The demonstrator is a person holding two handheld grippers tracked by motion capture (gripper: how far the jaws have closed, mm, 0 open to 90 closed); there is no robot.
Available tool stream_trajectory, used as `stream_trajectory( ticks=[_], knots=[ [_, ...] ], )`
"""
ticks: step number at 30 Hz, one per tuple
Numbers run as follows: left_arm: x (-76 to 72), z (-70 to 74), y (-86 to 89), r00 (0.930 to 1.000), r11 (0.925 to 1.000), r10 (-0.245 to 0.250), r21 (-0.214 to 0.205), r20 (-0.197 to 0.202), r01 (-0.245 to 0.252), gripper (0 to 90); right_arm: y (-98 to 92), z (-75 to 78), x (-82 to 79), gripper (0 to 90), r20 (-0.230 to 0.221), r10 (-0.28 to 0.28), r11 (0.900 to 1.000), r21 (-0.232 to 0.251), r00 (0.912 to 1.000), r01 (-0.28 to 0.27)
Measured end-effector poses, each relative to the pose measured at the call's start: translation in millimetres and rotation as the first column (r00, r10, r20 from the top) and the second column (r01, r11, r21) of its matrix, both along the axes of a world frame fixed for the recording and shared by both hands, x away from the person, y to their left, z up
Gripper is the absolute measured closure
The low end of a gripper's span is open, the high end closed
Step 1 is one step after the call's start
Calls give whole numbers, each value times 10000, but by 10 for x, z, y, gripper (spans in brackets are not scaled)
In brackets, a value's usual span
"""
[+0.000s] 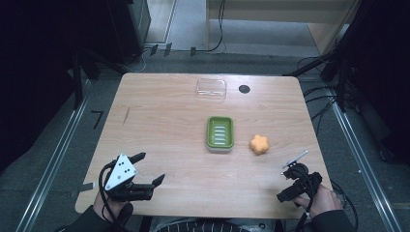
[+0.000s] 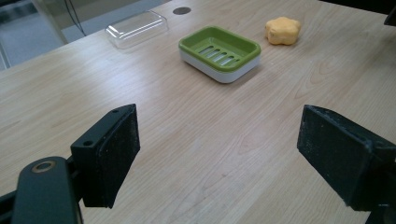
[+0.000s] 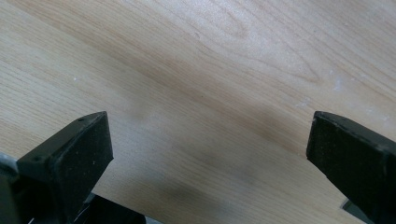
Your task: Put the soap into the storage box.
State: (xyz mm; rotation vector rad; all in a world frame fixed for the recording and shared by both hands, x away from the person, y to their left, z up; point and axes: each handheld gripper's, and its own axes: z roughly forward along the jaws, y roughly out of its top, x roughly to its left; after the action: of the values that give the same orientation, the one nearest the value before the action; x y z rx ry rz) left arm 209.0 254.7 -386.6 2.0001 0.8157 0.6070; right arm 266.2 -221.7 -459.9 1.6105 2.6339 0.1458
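Note:
A green soap dish (image 1: pixel 220 133) with a white base sits near the middle of the wooden table (image 1: pixel 164 121). An orange flower-shaped soap (image 1: pixel 259 144) lies just right of it, apart from it. My left gripper (image 1: pixel 150 168) rests at the front left, open and holding nothing. In the left gripper view its jaws (image 2: pixel 217 154) stand wide apart, aimed toward the dish (image 2: pixel 219 52) and the soap (image 2: pixel 282 30) farther off. My right gripper (image 1: pixel 288 182) is at the front right corner. In the right gripper view it (image 3: pixel 210 149) is open over bare wood.
A clear plastic lid (image 1: pixel 211 89) lies at the far edge of the table, with a small black round mark (image 1: pixel 244 89) to its right. Both show in the left gripper view, the lid (image 2: pixel 136 29) and the mark (image 2: pixel 181 10). Cables and dark stands ring the table.

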Motion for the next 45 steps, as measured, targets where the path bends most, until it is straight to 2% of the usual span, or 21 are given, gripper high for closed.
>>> stream_trajectory(
  ticks=[9,13,16,21,23,29,32,45],
  knots=[
    [5,2,-16,10000,9999,-82,96,-44,83,136,4,-8,-5,1,108,142,9999,-6,9998,-142],
    [13,3,-19,10000,10000,-52,-10,-1,52,136,31,-18,0,0,127,310,9995,-94,9994,-309],
    [26,-4,-42,9998,9997,-197,171,-85,199,136,33,-20,4,0,167,311,9995,-77,9994,-310],
    [13,1,-14,10000,10000,-20,-4,-12,20,136,76,-23,30,0,243,561,9983,-157,9981,-557],
    [10,0,-27,9999,9999,-91,110,-42,92,136,100,-25,39,0,221,624,9978,-238,9978,-618],
    [2,1,-17,10000,9999,-42,112,-62,42,136,145,-27,62,0,274,814,9963,-302,9963,-805],
    [-5,0,-9,10000,10000,-6,89,-42,6,136,176,-24,108,0,321,1000,9945,-352,9945,-989],
    [0,-4,-5,9999,9999,-54,119,-110,55,136,238,-4,238,0,528,1085,9936,-380,9927,-1066]
  ],
)
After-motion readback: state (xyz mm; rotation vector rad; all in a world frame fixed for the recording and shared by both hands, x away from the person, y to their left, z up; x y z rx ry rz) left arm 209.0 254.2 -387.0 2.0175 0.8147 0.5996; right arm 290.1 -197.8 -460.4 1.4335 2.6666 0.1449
